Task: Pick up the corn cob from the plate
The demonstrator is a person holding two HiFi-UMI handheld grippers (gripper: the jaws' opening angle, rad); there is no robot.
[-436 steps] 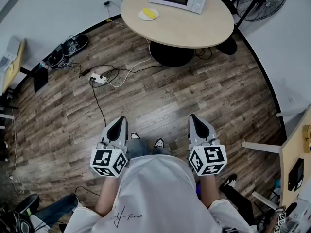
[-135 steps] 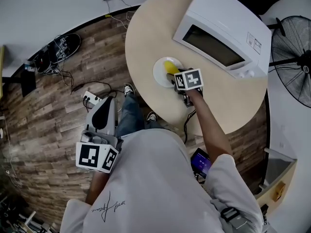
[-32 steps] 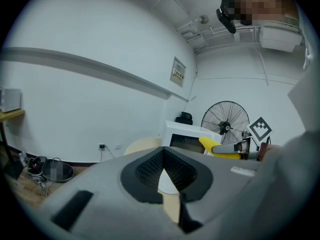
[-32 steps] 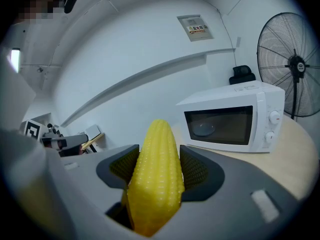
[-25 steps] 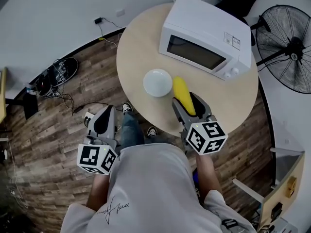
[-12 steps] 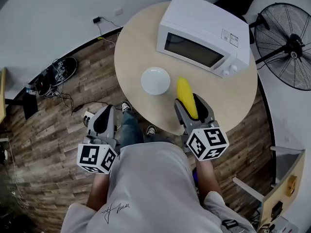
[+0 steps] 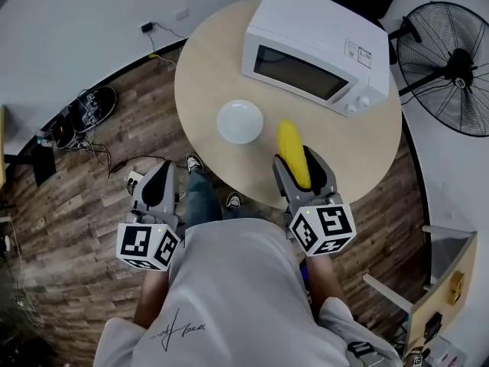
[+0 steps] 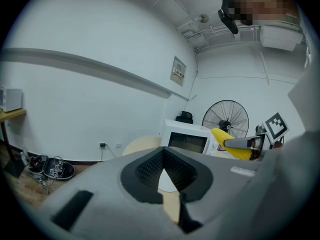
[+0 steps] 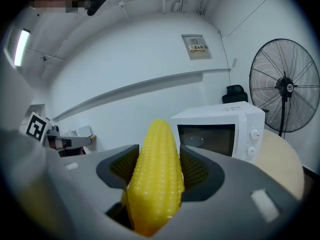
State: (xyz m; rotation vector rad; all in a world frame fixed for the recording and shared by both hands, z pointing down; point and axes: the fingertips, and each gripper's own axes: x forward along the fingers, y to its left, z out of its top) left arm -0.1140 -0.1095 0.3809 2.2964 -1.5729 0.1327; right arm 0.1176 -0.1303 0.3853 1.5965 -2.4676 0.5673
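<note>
A yellow corn cob (image 7: 289,148) sticks forward out of my right gripper (image 7: 297,159), which is shut on its near half above the round wooden table (image 7: 359,147). In the right gripper view the corn cob (image 9: 156,176) fills the gap between the two dark pads (image 9: 196,168) and points at the microwave. The white plate (image 7: 239,121) lies bare on the table, left of the cob. My left gripper (image 7: 162,168) hangs over the floor left of the table, shut and holding nothing. From the left gripper view (image 8: 162,151) the held cob (image 8: 227,140) shows at the right.
A white microwave (image 7: 313,48) stands at the back of the table, door closed. A standing fan (image 7: 447,56) is at the far right. Cables and a power strip (image 7: 136,182) lie on the wooden floor at the left. The person's shoes (image 7: 192,164) are by the table's edge.
My right gripper has carried the cob a little to the right, away from the plate, and slightly up. The left gripper has kept still.
</note>
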